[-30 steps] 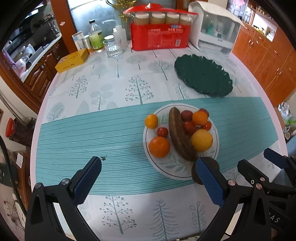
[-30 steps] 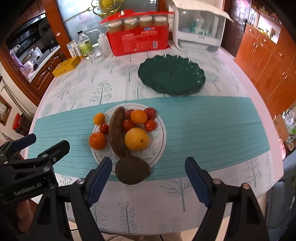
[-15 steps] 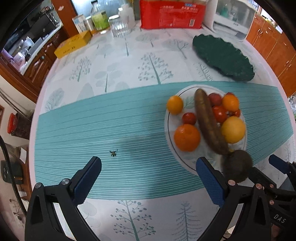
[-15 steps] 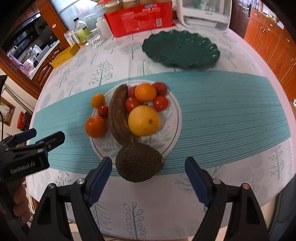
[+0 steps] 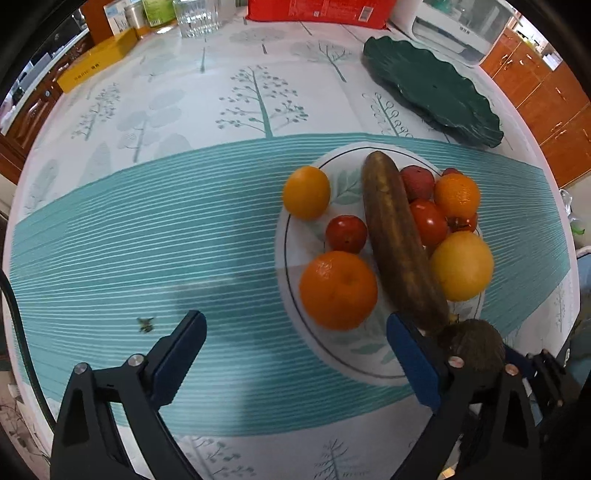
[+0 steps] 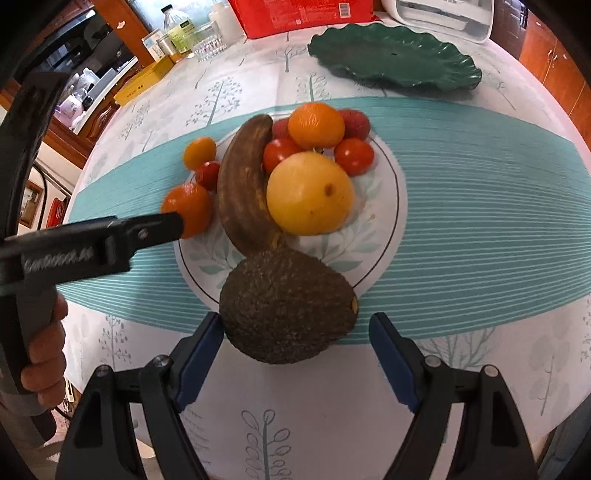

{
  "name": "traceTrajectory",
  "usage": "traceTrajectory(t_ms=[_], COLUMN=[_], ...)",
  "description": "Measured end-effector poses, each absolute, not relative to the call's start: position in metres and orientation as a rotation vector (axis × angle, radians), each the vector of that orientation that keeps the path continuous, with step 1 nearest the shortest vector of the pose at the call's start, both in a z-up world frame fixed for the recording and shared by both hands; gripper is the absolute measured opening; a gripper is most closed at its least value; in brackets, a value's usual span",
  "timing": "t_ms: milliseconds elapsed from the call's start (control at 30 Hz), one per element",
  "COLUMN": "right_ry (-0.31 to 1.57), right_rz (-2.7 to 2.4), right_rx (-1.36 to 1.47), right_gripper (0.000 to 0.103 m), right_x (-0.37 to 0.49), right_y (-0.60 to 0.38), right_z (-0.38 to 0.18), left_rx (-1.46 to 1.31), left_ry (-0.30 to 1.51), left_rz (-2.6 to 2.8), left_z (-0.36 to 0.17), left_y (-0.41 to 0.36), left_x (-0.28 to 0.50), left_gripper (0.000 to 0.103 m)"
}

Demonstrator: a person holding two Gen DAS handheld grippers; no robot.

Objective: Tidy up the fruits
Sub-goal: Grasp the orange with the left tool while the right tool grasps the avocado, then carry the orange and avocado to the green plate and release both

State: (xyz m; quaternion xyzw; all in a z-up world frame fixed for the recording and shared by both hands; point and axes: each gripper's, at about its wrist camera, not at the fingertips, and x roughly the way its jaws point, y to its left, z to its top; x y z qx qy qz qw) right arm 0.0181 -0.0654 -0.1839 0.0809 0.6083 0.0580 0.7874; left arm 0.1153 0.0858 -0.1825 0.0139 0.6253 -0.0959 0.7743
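Note:
A white plate [image 5: 295,343] [image 6: 384,177] holds a brown banana [image 5: 399,243] [image 6: 240,184], oranges [image 5: 338,290], a yellow citrus [image 6: 310,194] and red tomatoes [image 5: 346,233]. A dark avocado [image 6: 288,306] [image 5: 474,341] lies at the plate's near rim. My right gripper [image 6: 295,354] is open, its pads on either side of the avocado's near end, not gripping. My left gripper [image 5: 295,354] is open and empty over the plate's near left edge, close to the large orange; it also shows in the right wrist view [image 6: 110,236].
An empty dark green plate [image 5: 432,88] [image 6: 395,55] sits at the far right. A yellow box [image 5: 98,70], a glass [image 5: 195,16], bottles, a red package [image 6: 299,14] and a white appliance stand along the far table edge.
Both grippers have moved forward and lower toward the fruit plate. The right gripper's pads now flank the avocado; the left gripper has come closer to the large orange.

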Motion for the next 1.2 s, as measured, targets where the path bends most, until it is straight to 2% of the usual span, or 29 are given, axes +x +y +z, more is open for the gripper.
traceTrajectory(t_ms=[67, 133, 467, 567, 867, 1033, 1200], right_ry=[1.304, 1.296, 1.250, 1.231, 1.200, 1.211, 1.178], right_rz=[0.129, 0.149, 0.161, 0.161, 0.151, 0.137, 0.119], right_rx=[0.185, 0.208, 0.207, 0.205, 0.148, 0.184, 0.197], right_gripper=[0.081, 0.076, 0.074, 0.074, 0.073, 0.073, 0.073], right_x=[0.018, 0.018, 0.014, 0.012, 0.001, -0.004, -0.004], right_y=[-0.066, -0.067, -0.067, -0.067, -0.065, -0.076, -0.088], right_z=[-0.186, -0.188, -0.188, -0.188, -0.185, -0.179, -0.147], left_rx=[0.022, 0.011, 0.020, 0.023, 0.059, 0.083, 0.122], left_ry=[1.365, 1.374, 1.359, 1.345, 1.301, 1.263, 1.186], left_rz=[-0.210, -0.215, -0.230, -0.241, -0.224, -0.236, -0.260], left_z=[-0.189, -0.194, -0.204, -0.201, -0.193, -0.166, -0.123], left_y=[0.084, 0.082, 0.070, 0.062, 0.058, 0.066, 0.064], left_x=[0.118, 0.121, 0.124, 0.119, 0.109, 0.101, 0.091], left_gripper=[0.088, 0.082, 0.059, 0.045, 0.041, 0.041, 0.041])
